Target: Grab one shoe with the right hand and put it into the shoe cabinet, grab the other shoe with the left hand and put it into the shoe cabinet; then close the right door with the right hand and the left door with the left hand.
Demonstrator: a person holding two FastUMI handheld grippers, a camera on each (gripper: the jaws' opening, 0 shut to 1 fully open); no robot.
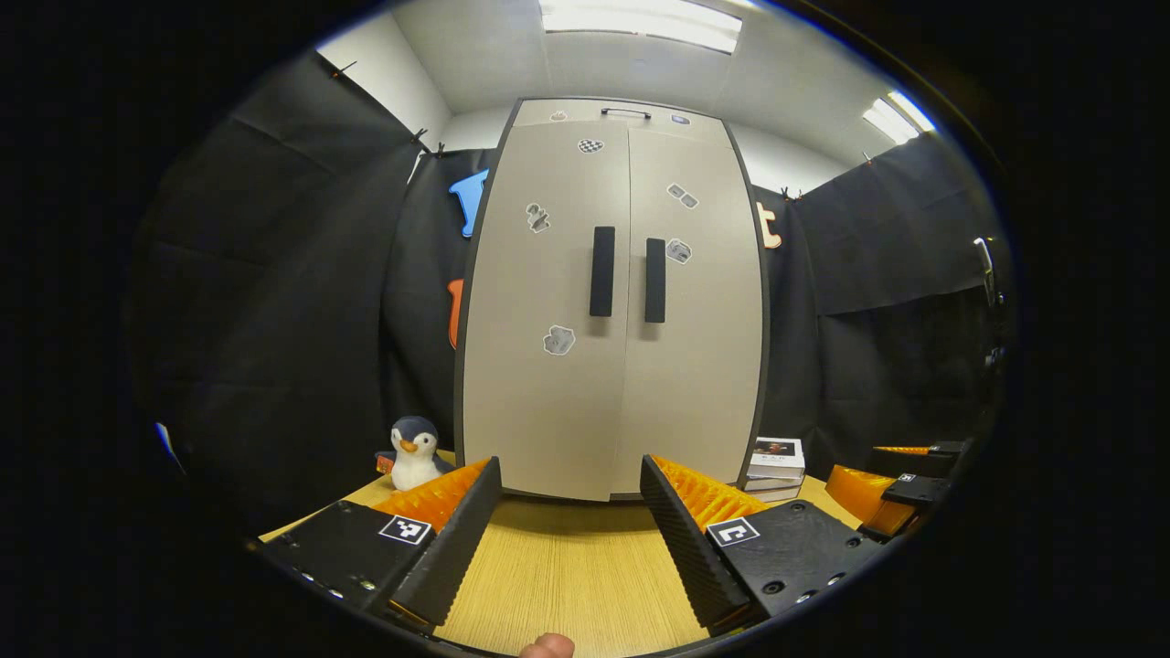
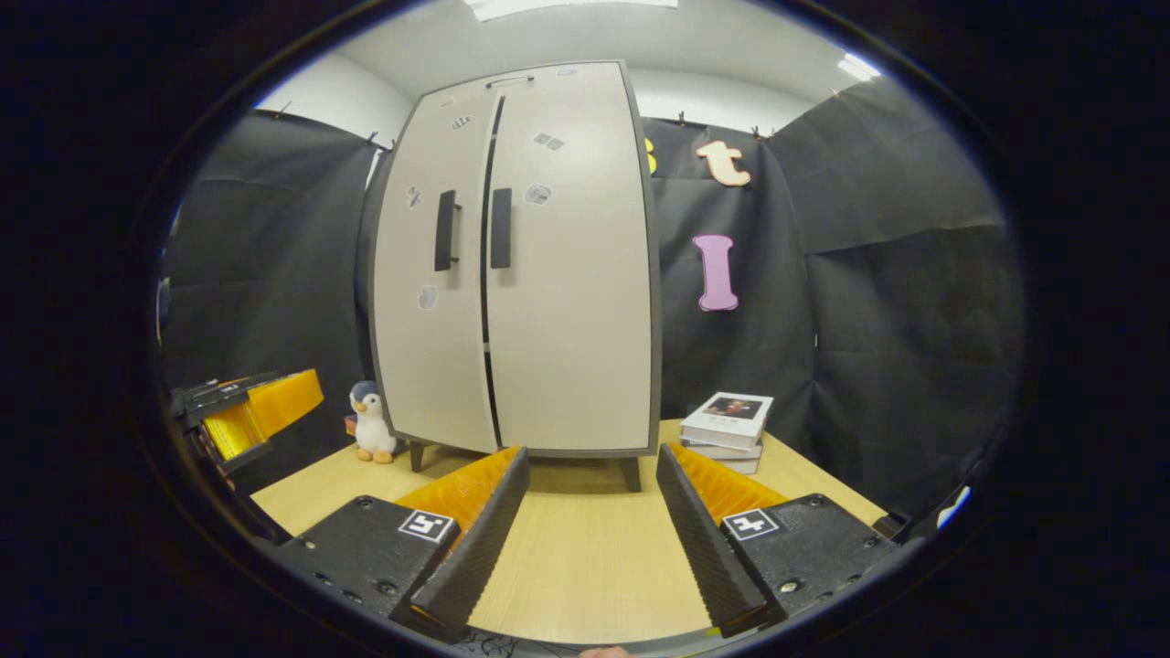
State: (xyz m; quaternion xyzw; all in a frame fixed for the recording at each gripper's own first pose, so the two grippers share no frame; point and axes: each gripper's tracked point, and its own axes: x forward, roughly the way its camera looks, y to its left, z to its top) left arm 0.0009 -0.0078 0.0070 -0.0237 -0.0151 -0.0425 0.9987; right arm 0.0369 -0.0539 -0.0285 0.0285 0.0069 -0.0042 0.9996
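Shoe cabinet [image 1: 611, 302] doors both closed, left gripper [image 1: 571, 530] and right gripper [image 2: 592, 521] spread wide, empty.

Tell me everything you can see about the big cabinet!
The cabinet is tall, pale beige with a dark frame, smooth like painted board. Its two doors are shut, or nearly, with a dark seam between them and two black upright handles side by side. Small stickers dot the doors. It stands upright on short dark legs on the wooden table, against the black cloth wall.
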